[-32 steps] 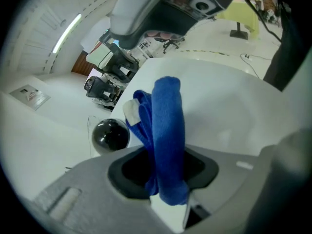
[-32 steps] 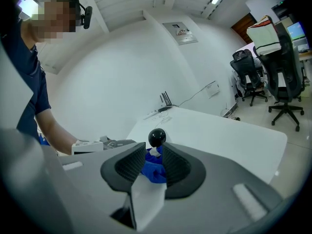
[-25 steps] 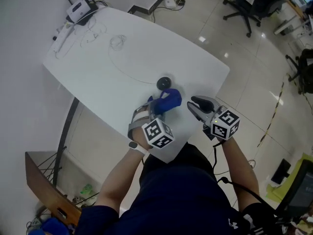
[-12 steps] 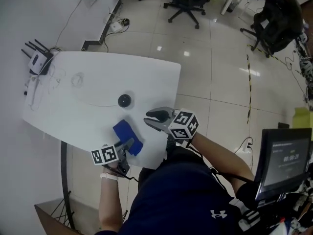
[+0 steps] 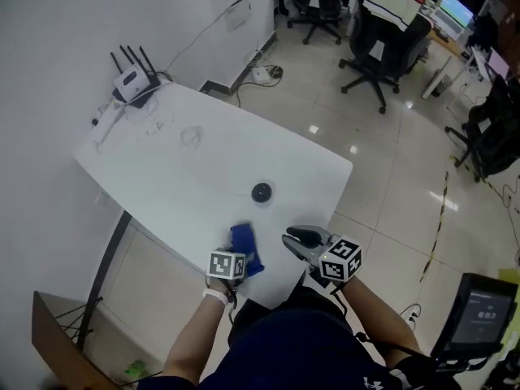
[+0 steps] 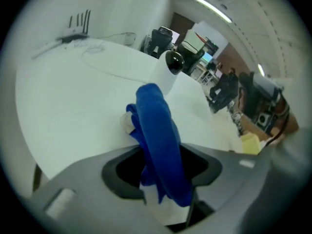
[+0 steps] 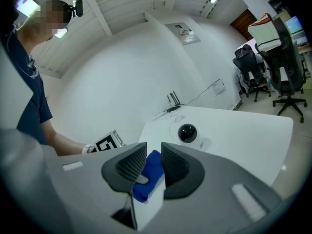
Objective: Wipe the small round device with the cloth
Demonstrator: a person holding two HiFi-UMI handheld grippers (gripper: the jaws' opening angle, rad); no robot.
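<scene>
Where router (image 5: 134, 84) stands, cable (image 5: 191, 136) trails toward device (image 5: 261, 192)

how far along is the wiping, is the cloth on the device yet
Done: nothing shows for certain. The blue folded cloth lies near the front edge of the white table, apart from the small round black-domed device; I can't tell if the device was wiped. In hand: the left hand-held gripper has its jaws opening around the cloth; the right hand-held gripper is empty. Remaining: likely bringing the cloth to the device.
</scene>
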